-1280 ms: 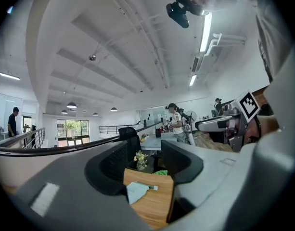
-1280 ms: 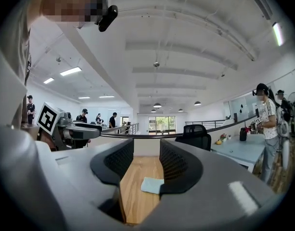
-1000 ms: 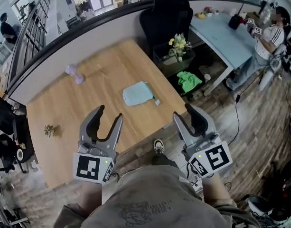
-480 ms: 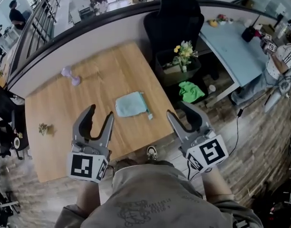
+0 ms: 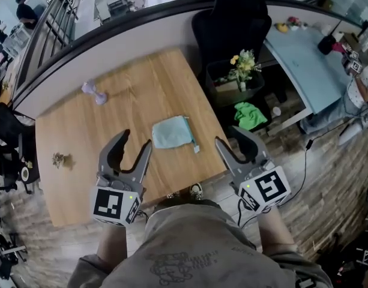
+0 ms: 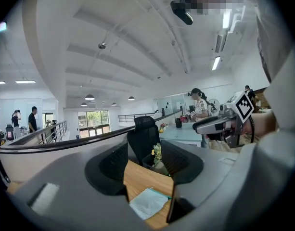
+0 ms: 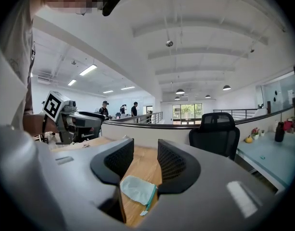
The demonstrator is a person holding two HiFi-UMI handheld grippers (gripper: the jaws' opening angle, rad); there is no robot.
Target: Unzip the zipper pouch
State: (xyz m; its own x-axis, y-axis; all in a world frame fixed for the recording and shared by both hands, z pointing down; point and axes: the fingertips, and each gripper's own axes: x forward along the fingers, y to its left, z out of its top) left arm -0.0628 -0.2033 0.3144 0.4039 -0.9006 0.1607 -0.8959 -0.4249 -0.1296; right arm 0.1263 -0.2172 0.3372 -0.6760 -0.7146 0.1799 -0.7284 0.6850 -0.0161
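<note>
Nearer now, flat pale-blue fabric pouch (image 5: pixel 173 132) on wood-grain table (image 5: pixel 111 125)

Bare wood is lying open around the zipper pouch (image 5: pixel 173 132) on the tabletop (image 5: pixel 99 125).
The left gripper (image 5: pixel 137 138) and right gripper (image 5: pixel 229 135), hovering with fingers spread at the near edge, are facing it across unobstructed wood; a purple dumbbell (image 5: pixel 93 92) and a small brown clump (image 5: pixel 61 159) are sitting well off left, a black chair (image 5: pixel 232 23) crowding the far right corner.
</note>
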